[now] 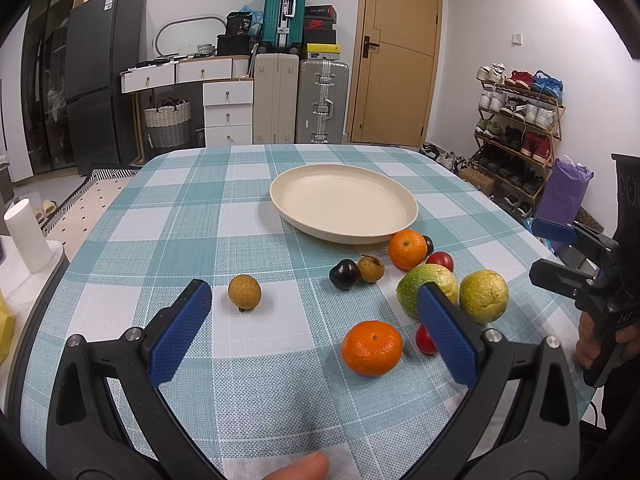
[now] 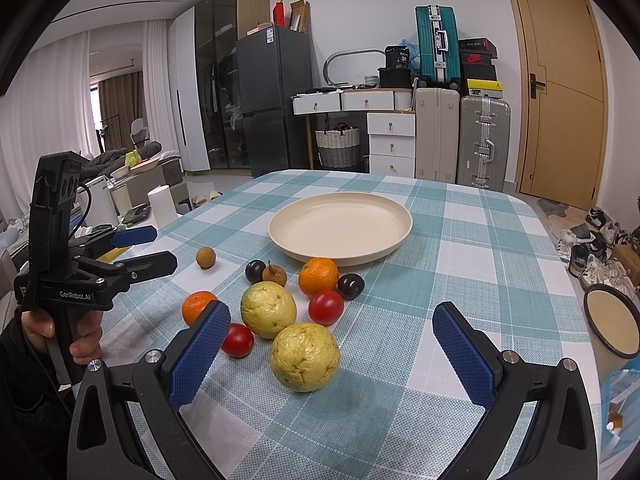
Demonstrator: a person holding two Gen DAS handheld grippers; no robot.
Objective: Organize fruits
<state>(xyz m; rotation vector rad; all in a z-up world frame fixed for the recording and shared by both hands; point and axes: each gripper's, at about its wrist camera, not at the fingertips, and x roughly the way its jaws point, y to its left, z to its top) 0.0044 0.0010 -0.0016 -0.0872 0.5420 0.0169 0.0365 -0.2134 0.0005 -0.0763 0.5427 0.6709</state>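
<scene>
An empty cream plate [image 1: 344, 200] [image 2: 340, 226] sits on the checked tablecloth. Loose fruit lies in front of it: two yellow-green guavas [image 2: 305, 357] [image 2: 268, 309], two oranges [image 1: 372, 348] [image 1: 407, 249], red tomatoes [image 2: 326, 307] [image 2: 237, 340], dark plums [image 1: 344, 274] [image 2: 351, 286] and brown longans [image 1: 244, 292] [image 1: 371, 268]. My left gripper [image 1: 316, 320] is open and empty, above the cloth with the near orange between its fingers' span. My right gripper [image 2: 332, 340] is open and empty, just behind the near guava. Each gripper shows in the other's view [image 1: 576, 256] [image 2: 144, 248].
The table edge [image 1: 60, 280] curves at left, with a white roll [image 1: 26, 236] beyond it. A shoe rack [image 1: 516, 136] stands at right, suitcases [image 1: 300, 100] and a door behind. A round cream-lined container [image 2: 612, 322] sits off the table's right side.
</scene>
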